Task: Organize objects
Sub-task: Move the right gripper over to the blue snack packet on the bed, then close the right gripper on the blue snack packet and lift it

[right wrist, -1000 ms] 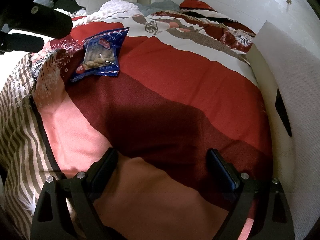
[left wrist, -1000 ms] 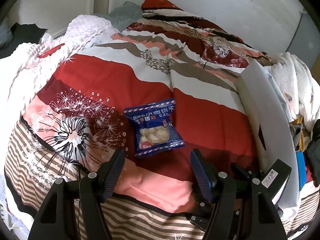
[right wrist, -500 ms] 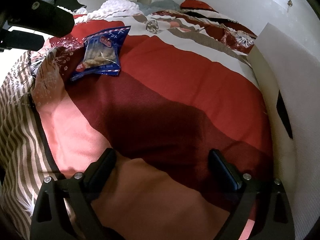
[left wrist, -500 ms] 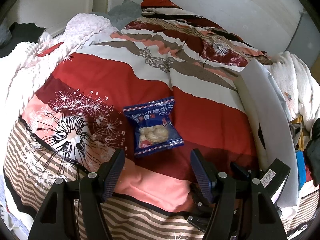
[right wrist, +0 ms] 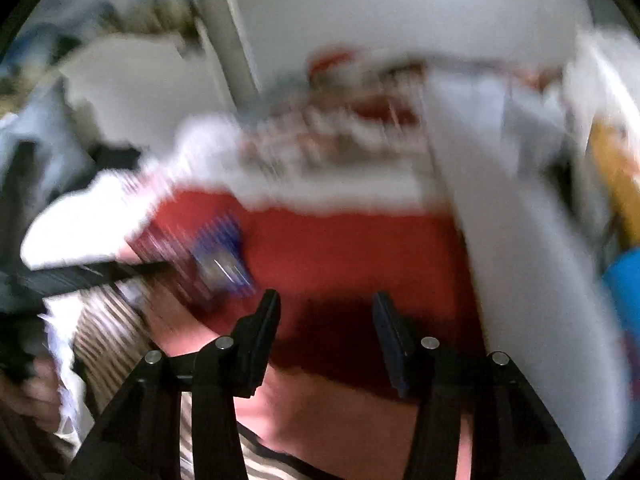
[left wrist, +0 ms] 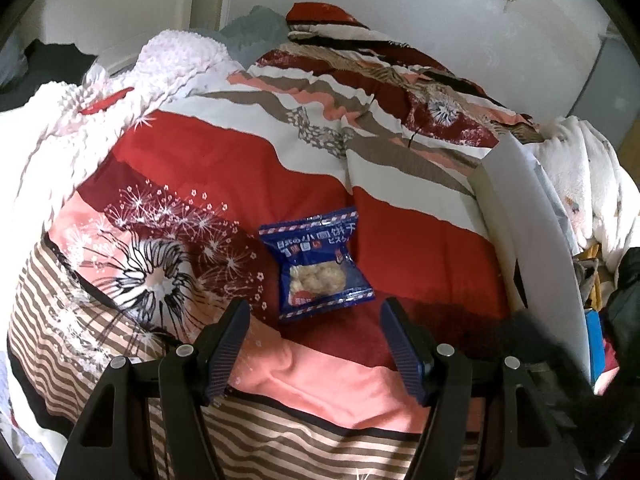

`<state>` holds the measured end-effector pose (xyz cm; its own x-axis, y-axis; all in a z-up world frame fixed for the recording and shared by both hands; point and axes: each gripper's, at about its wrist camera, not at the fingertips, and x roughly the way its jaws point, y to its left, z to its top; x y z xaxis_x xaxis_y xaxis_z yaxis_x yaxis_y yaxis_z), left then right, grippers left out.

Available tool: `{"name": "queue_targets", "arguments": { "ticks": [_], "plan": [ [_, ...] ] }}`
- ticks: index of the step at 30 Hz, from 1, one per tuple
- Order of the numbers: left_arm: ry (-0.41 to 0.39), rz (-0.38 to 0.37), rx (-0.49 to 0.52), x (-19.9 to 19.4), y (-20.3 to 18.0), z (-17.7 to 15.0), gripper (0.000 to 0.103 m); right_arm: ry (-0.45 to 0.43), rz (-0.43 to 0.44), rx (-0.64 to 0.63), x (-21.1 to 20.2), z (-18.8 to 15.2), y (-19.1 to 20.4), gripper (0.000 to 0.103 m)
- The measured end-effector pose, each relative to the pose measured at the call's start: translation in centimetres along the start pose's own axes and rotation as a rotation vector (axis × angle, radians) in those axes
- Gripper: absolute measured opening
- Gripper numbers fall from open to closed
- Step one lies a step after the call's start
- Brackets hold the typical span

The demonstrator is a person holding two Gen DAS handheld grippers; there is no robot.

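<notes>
The left gripper [left wrist: 314, 318] is showing as a black frame at the bottom of the frame, its two angular arms carrying round silver screws [left wrist: 444, 350] near the joints. Its fingers [left wrist: 228, 346] are wearing dark blue ribbed pads. The right gripper [right wrist: 326, 312], at the bottom centre of its blurred view, is showing the same black angular arms, silver screws [right wrist: 430, 343] and dark flat fingers [right wrist: 264, 328].
</notes>
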<state>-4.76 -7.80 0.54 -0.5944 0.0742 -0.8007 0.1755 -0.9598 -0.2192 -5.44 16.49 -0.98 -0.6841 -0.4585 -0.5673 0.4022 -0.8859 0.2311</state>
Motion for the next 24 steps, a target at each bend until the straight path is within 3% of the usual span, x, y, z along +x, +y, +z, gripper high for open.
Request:
{"name": "queue_targets", "arguments": {
  "ticks": [4, 6, 9, 14, 16, 20, 22, 24],
  "plan": [
    [-0.045, -0.031, 0.020, -1.0, 0.0, 0.2, 0.065, -0.259, 0.009, -0.007, -4.1, 3.0, 2.7, 0.077],
    [-0.064, -0.041, 0.028, -1.5, 0.0, 0.3, 0.065, -0.311, 0.031, -0.025, -5.0, 4.1, 4.0, 0.087],
    [-0.071, -0.043, 0.048, -1.5, -0.1, 0.4, 0.065, -0.215, 0.091, -0.071, -4.2, 5.4, 5.2, 0.087],
    [-0.071, -0.046, 0.018, -1.5, 1.0, 0.5, 0.065, -0.140, 0.057, -0.081, -2.5, 6.6, 5.8, 0.087],
    [-0.076, -0.040, -0.001, -1.6, 1.6, 0.6, 0.065, -0.066, 0.047, -0.035, -1.2, 6.6, 5.3, 0.087],
    [-0.052, -0.002, -0.035, -1.5, 2.6, 0.7, 0.065, 0.080, -0.029, 0.036, 0.6, 3.5, 4.2, 0.084],
    [-0.053, -0.004, -0.050, -1.5, 3.0, 0.7, 0.065, 0.238, -0.006, 0.062, 2.0, 2.1, 3.9, 0.081],
    [-0.050, -0.007, -0.064, -1.5, 3.3, 0.8, 0.065, 0.297, -0.006, 0.049, 2.5, 1.2, 4.3, 0.079]
  ]
}}
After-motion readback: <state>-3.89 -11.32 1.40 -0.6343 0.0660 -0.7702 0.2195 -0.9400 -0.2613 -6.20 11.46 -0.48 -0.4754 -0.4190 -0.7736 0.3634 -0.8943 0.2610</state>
